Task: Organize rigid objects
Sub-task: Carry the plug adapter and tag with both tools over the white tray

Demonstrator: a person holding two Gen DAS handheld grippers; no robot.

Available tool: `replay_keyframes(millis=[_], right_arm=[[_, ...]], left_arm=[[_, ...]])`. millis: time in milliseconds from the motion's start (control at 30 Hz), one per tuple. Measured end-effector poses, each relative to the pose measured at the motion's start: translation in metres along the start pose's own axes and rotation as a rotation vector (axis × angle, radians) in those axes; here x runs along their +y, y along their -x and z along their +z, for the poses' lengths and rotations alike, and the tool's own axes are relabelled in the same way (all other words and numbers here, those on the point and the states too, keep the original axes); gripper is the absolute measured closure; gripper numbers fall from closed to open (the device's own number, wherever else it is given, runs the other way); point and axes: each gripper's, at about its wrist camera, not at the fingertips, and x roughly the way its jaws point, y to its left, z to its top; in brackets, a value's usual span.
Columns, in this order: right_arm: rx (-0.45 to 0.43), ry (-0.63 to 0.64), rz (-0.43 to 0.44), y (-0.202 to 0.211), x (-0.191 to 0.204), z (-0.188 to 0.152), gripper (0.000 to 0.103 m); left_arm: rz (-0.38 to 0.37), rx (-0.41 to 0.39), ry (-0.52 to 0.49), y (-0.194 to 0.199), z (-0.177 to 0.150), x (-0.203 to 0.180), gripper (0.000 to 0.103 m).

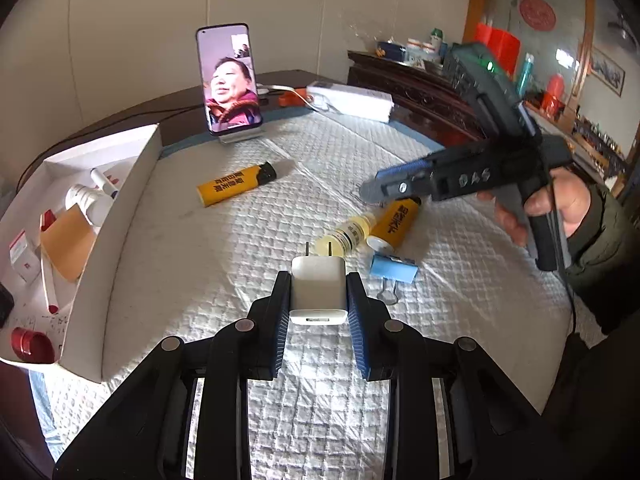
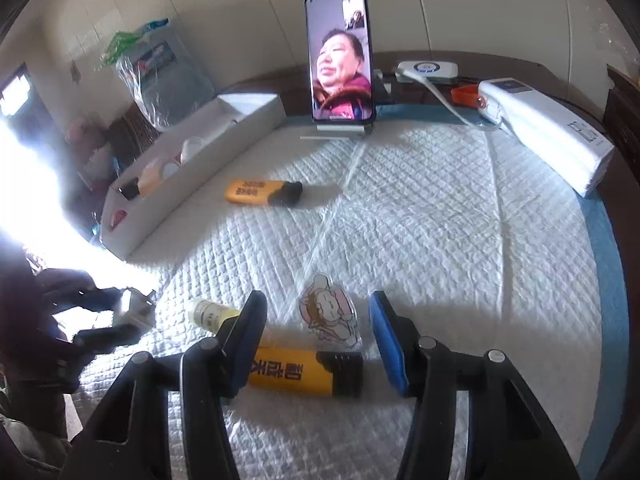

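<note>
The left gripper [image 1: 319, 304] is clamped on the white charger [image 1: 318, 288], a light, stiff, smooth block held by its flat sides above the quilted pad's [image 1: 280, 380] near edge. The right gripper [image 2: 316, 340] stands with fingers apart astride a yellow lighter [image 2: 296, 372] near that edge; it looks light, hard and slippery, best pinched across its body.

Upright smartphone [image 1: 229, 80] on a silver stand [image 1: 240, 136], screen lit with a video call, at the far edge of a white quilted pad [image 1: 240, 240]. Under the pad, a dark wooden table [image 1: 180, 120]. Behind the phone to the right, a small white device with a blue ring [image 2: 427, 68], with a white cable [image 2: 440, 96] from it to a long white box [image 1: 352, 100]; beside these, an orange strap [image 2: 466, 94]. Farther right, a dark carved sideboard [image 1: 412, 84] with jars, red containers [image 1: 498, 46] and a teal bottle [image 1: 526, 68]. High on the wall, a round red ornament [image 1: 537, 13] and a framed picture [image 1: 608, 72]. Far left, a clear plastic bag [image 2: 160, 76].
</note>
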Motion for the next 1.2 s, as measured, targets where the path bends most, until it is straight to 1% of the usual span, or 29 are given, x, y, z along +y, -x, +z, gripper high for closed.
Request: replay_keyframes(millis=[133,233,267,333,400,500,567,633,733,867,900,967,1033,1100,1133,1167,1200], right_arm=[[0.005,0.04,-0.029,-0.002,0.006,-0.001,0.059],[0.005,0.068,-0.056,-0.003,0.008,-0.002,0.073],[0.006,0.072,-0.058,-0.003,0.009,-0.001,0.074],[0.005,0.072,-0.05,-0.003,0.01,-0.001,0.074],[-0.016,0.068,-0.05,0.0,0.01,0.001,0.074],[-0.084,0.057,-0.05,0.016,0.013,0.009,0.074],[-0.129,0.063,-0.032,0.032,0.02,0.016,0.074],[-0.155,0.074,-0.015,0.041,0.029,0.022,0.074],[-0.175,0.091,0.028,0.05,0.046,0.035,0.074],[-0.217,0.145,0.06,0.055,0.074,0.056,0.074],[-0.226,0.157,0.072,0.056,0.081,0.063,0.074],[-0.253,0.181,0.09,0.056,0.094,0.073,0.074],[-0.267,0.201,0.113,0.055,0.11,0.088,0.074],[-0.272,0.21,0.136,0.05,0.123,0.101,0.074],[-0.27,0.21,0.147,0.044,0.131,0.108,0.074],[-0.265,0.207,0.156,0.037,0.136,0.114,0.074],[-0.26,0.197,0.162,0.031,0.14,0.119,0.074]], left_arm=[[0.001,-0.018,0.01,0.004,0.002,0.001,0.077],[0.003,-0.033,0.018,0.008,0.002,0.002,0.077],[0.006,-0.038,0.022,0.01,0.003,0.003,0.077],[0.017,-0.05,0.037,0.015,0.003,0.005,0.077],[0.026,-0.066,0.055,0.021,0.003,0.008,0.077],[0.067,-0.11,0.073,0.038,0.003,0.016,0.077],[0.117,-0.154,0.102,0.056,0.003,0.029,0.077],[0.165,-0.185,0.132,0.07,0.001,0.043,0.077],[0.257,-0.237,0.205,0.097,-0.002,0.071,0.077],[0.398,-0.31,0.296,0.135,-0.004,0.108,0.077],[0.423,-0.326,0.305,0.143,-0.003,0.114,0.077],[0.494,-0.354,0.308,0.157,0.003,0.124,0.077],[0.536,-0.386,0.312,0.164,0.01,0.136,0.077],[0.581,-0.398,0.335,0.166,0.017,0.152,0.076],[0.653,-0.376,0.356,0.161,0.019,0.164,0.076],[0.694,-0.357,0.366,0.155,0.019,0.172,0.076],[0.716,-0.339,0.381,0.148,0.019,0.18,0.076]])
